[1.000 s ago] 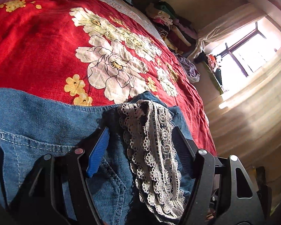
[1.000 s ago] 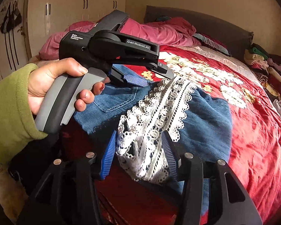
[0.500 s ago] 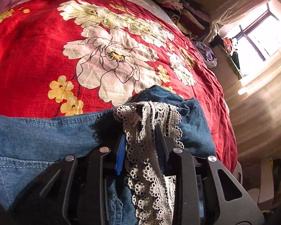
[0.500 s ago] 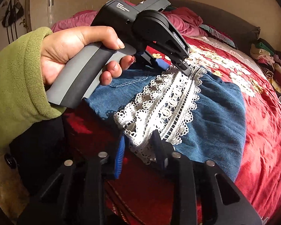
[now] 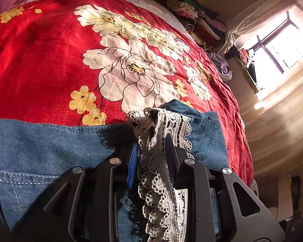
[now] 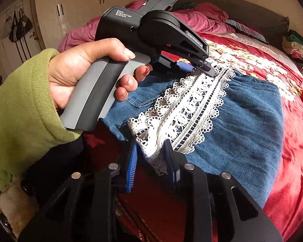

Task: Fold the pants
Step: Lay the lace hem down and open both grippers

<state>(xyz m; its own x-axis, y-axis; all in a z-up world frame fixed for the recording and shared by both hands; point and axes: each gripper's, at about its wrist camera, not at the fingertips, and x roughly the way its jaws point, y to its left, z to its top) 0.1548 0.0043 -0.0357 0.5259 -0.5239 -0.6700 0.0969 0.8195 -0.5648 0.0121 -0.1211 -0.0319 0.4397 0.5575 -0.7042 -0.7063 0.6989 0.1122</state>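
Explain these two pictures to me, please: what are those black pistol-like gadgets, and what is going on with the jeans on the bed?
There is no robot here. A person holds a hand-held gripper in each hand: a pistol-style handle with two fingers that pinch.

Each picture comes from a fisheye camera on one tool, looking out along its fingers. The left hand-held gripper is seen in its own view. The right one's camera shows the right hand-held gripper at the bottom, plus the person's left hand gripping the other tool.

On the red flowered bedspread lie blue denim pants with a white lace trim. Both grippers are pinched shut on that trim, one at each end.
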